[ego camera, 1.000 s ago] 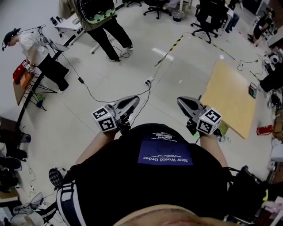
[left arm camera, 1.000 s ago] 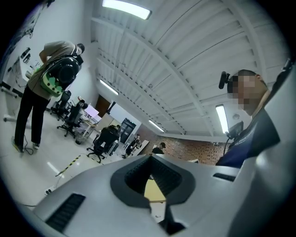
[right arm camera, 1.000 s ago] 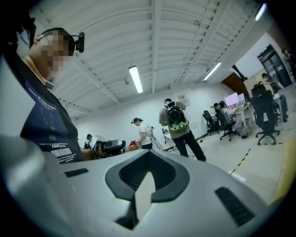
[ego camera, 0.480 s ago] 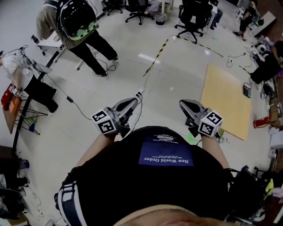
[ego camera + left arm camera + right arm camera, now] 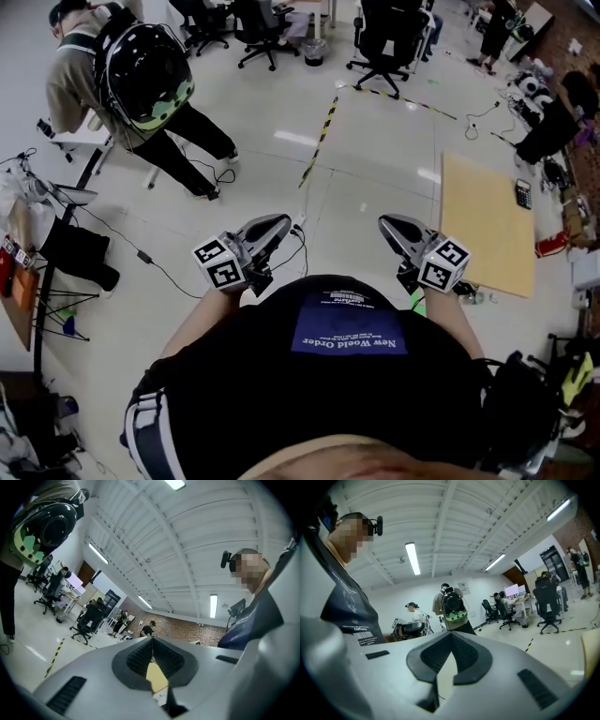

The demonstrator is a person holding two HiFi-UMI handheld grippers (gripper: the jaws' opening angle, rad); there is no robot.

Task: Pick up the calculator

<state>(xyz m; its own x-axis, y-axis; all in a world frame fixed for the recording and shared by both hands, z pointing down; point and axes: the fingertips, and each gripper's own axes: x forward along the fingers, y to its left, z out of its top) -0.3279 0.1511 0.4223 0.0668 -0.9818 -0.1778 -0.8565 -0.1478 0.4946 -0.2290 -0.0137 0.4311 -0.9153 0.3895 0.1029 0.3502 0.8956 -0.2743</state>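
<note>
The calculator (image 5: 523, 194) is a small dark slab lying near the far right edge of a tan board (image 5: 483, 220) on the floor, far off to the right in the head view. My left gripper (image 5: 281, 222) and right gripper (image 5: 386, 223) are held close in front of the body, side by side, well short of the board. Both are shut with nothing between the pads. In the left gripper view the pads (image 5: 140, 656) meet at the tip, with a sliver of the tan board showing below. In the right gripper view the pads (image 5: 464, 653) also meet.
A person with a helmet-shaped backpack (image 5: 141, 75) stands at the upper left. Office chairs (image 5: 389, 33) line the far side. A strip of yellow-black tape (image 5: 321, 141) and loose cables (image 5: 178, 272) cross the pale floor. Dark gear and clutter (image 5: 553, 122) crowd the board's right side.
The whole floor scene has slid down and left in the head view, and the backpack person and chairs look nearer. Both grippers keep their place before the body, still shut.
</note>
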